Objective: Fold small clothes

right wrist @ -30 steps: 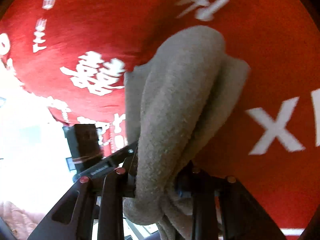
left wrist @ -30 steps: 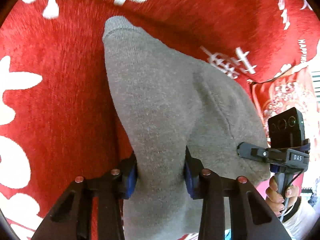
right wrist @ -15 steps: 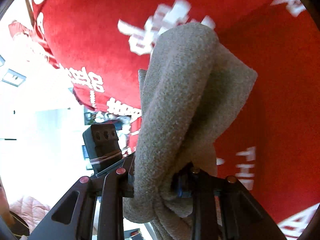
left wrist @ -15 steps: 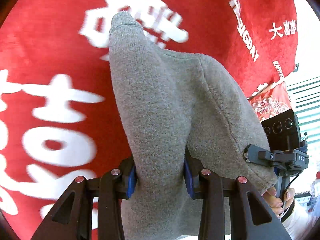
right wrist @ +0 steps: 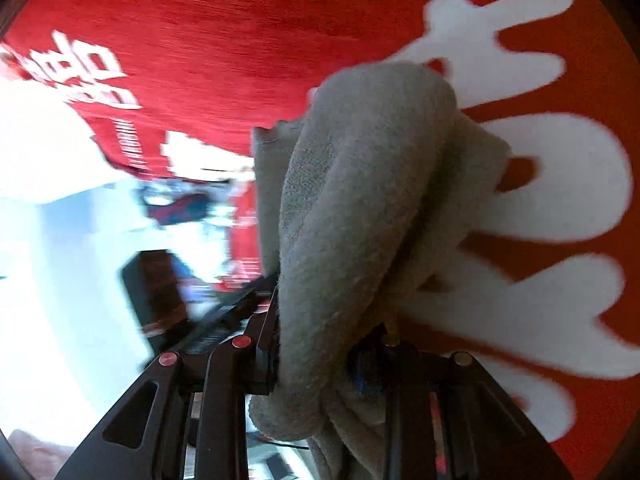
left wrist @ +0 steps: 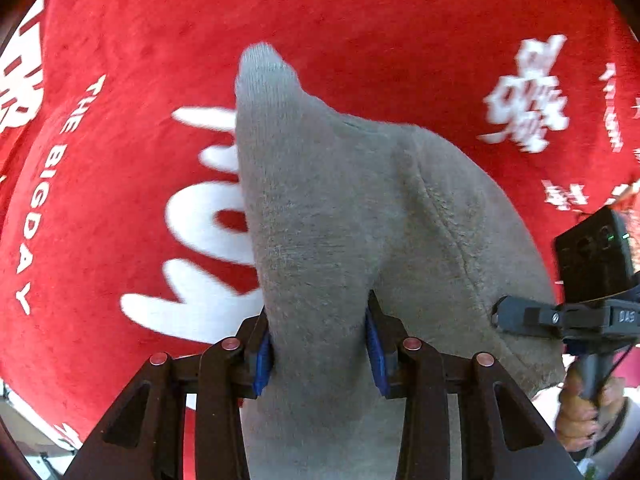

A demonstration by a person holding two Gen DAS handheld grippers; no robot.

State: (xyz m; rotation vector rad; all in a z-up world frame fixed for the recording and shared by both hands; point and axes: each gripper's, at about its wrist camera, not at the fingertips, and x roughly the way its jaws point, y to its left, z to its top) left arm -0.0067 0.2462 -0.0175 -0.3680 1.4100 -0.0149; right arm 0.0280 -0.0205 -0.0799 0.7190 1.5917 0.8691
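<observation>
Above a red cloth (left wrist: 360,20) printed with white writing, the left gripper (left wrist: 318,344) holds a grey fleece garment (left wrist: 340,220) pinched between its blue pads (left wrist: 262,354), the fabric filling the narrow gap between the fingers. In this left wrist view the garment hangs clear of the cloth, its long axis running from the fingers up and away to a ribbed cuff (left wrist: 264,68) at the far end, which points toward the top of the picture. A second fold spreads to the right toward the right gripper (left wrist: 520,316), held by a hand (left wrist: 580,416) at the lower right edge. The red cloth lies bare on every side of the garment; only its lower left edge shows, with a strip of pale surface beyond. White print at the left reads "THE BIGDAY"; the larger white characters are blurred and cannot be read. A small label on the other gripper reads "DAS".

In the right wrist view the right gripper (right wrist: 316,364) is clamped on a bunched part of the same garment (right wrist: 360,200), which stands up from the fingers in thick rolled folds, long axis running away from the camera. The cloth's (right wrist: 240,20) far left edge shows, with bright, blurred room beyond. The left gripper (right wrist: 160,292) shows as a dark blur at the left. Large white shapes on the right are too smeared to read.
</observation>
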